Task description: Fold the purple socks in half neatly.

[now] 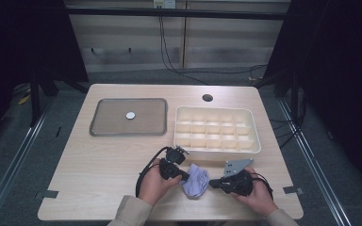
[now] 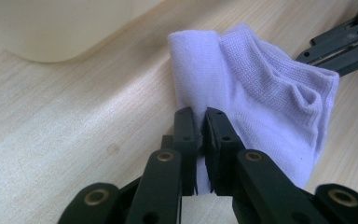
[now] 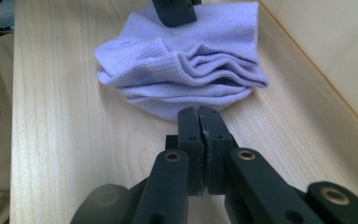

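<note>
Room was pretty dim around the edges, with black on both sides and the table (image 1: 99, 160) lit evenly from above, so shadows stayed soft. The high view looked grainy and a bit low-res. Both gripper views were brighter and sharp on the lilac cloth (image 2: 261, 88), but the near black linkages went blurry.

A pale wooden worktop (image 1: 99, 160) is standing on grey carpet (image 1: 23, 155), dark curtains (image 1: 339, 56) are hanging at both sides, and black cables (image 1: 169, 56) are trailing down a panelled wall (image 1: 217, 42).
</note>
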The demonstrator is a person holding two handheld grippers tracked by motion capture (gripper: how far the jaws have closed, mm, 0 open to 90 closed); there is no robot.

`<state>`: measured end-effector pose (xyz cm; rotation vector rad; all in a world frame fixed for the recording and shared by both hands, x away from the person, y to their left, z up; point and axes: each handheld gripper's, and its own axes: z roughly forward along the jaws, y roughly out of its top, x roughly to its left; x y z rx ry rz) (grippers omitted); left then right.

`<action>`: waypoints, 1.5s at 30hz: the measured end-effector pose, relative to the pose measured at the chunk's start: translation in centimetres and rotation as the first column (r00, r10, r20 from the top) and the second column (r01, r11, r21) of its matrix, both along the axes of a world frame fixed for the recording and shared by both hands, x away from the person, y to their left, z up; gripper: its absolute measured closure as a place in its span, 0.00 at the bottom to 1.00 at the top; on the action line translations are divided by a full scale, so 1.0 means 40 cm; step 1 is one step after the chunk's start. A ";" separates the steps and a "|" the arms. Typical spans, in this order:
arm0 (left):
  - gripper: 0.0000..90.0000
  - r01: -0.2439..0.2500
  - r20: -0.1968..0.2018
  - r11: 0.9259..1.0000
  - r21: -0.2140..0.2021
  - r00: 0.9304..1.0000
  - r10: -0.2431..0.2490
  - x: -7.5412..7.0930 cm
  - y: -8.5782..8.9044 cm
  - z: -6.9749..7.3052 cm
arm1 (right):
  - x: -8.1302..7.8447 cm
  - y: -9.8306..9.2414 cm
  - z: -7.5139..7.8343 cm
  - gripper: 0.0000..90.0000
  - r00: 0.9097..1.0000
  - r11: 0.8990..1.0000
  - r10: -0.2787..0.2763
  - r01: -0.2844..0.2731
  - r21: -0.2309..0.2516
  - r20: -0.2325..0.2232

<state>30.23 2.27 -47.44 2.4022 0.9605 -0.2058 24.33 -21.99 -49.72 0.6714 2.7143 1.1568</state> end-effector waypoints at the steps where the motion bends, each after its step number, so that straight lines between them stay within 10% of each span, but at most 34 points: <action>1: 0.93 -0.004 -0.001 1.000 -0.001 1.000 0.004 0.000 0.001 0.000 | -0.001 0.000 0.001 0.98 1.000 1.000 -0.004 0.004 0.002 -0.005; 45: 0.91 0.040 0.034 0.999 -0.009 0.999 -0.039 -0.025 -0.040 0.066 | -0.001 0.015 -0.004 0.98 1.000 1.000 0.028 -0.028 0.003 0.000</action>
